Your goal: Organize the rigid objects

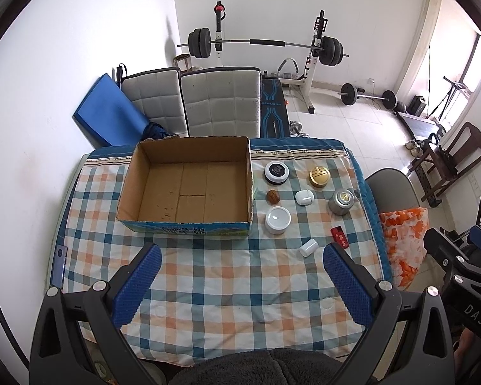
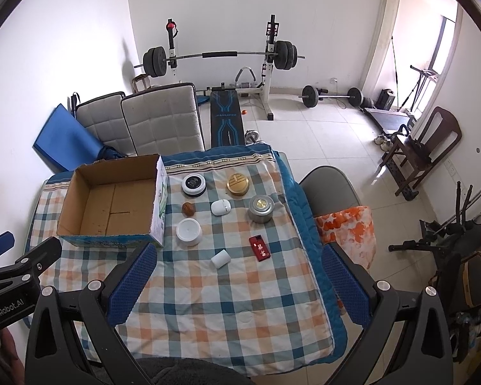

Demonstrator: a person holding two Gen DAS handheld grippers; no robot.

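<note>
An open, empty cardboard box (image 1: 189, 189) (image 2: 112, 205) sits at the table's far left. To its right lie a black-and-white round jar (image 1: 276, 172) (image 2: 194, 184), a gold tin (image 1: 319, 176) (image 2: 238, 184), a brown nut-like object (image 1: 272, 197) (image 2: 188, 209), a white case (image 1: 304, 197) (image 2: 221, 207), a silver tin (image 1: 341, 202) (image 2: 261, 209), a white round jar (image 1: 277, 220) (image 2: 189, 231), a white cylinder (image 1: 308, 247) (image 2: 220, 258) and a red box (image 1: 339, 236) (image 2: 259, 247). My left gripper (image 1: 242, 268) and right gripper (image 2: 237, 266) are open, empty, above the near table.
The table has a checked cloth (image 1: 234, 288). Two grey padded chairs (image 1: 221, 102) stand behind it, a grey chair with an orange cloth (image 2: 346, 224) to its right. A barbell rack (image 2: 221, 61), weights and a wooden chair (image 2: 423, 150) stand further off.
</note>
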